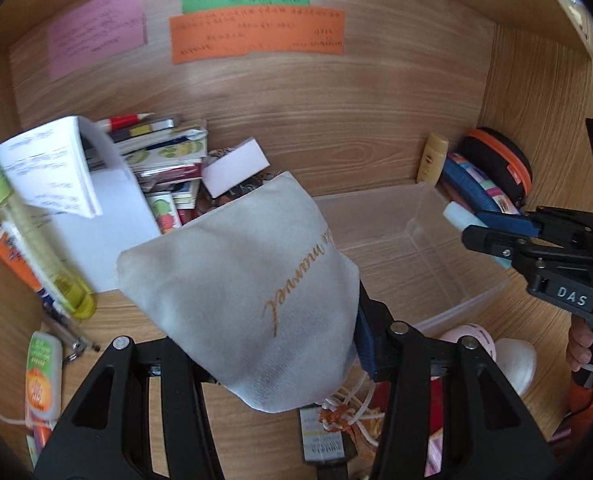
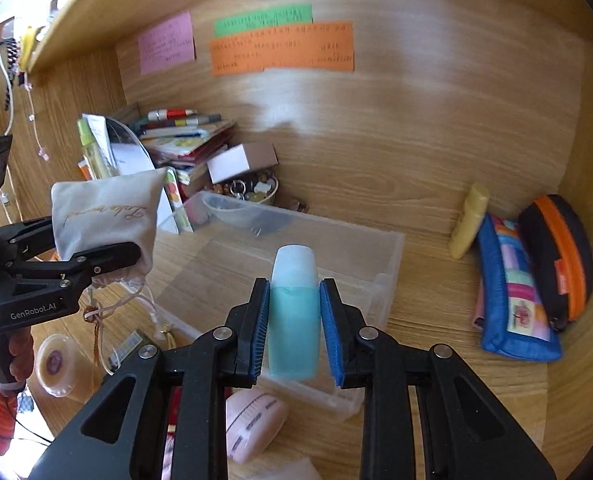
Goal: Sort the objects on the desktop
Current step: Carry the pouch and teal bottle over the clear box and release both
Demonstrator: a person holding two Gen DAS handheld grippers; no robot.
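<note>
Cloth filled most of the left wrist view: we had the left gripper (image 1: 256, 344) clamped on a white drawstring pouch (image 1: 240, 280), jaws part-way in and pressing its lower half, with the cords (image 1: 348, 412) dangling loose under the fingers. The pouch hung in the air just beside the near-left corner of the clear plastic bin (image 2: 336, 240), which stood on the wooden desk (image 2: 436, 360) and looked bare inside.

In our right gripper (image 2: 294, 328) the blue pads pinched a small turquoise bottle (image 2: 294, 312) at mid-body, jaws narrow, cap pointing away from us, held above the near part of the bin.

We judged the pouch light and soft. It bulged and sagged around the fingers, so a grip on the gathered neck near the cords, or a deep bite across the body, seemed safer than a pinch at one edge. The trailing cords could snag on the bin's rim.

The bottle seemed rigid, smooth plastic, part-filled with liquid, so a little heavier and more slippery. We thought the flat sides at the middle were the right place to hold it, as we did, and the rounded cap was not.

Pencil cases (image 2: 516, 300) and a yellow tube (image 2: 468, 220) leaned at the back right, well apart from both grippers.
</note>
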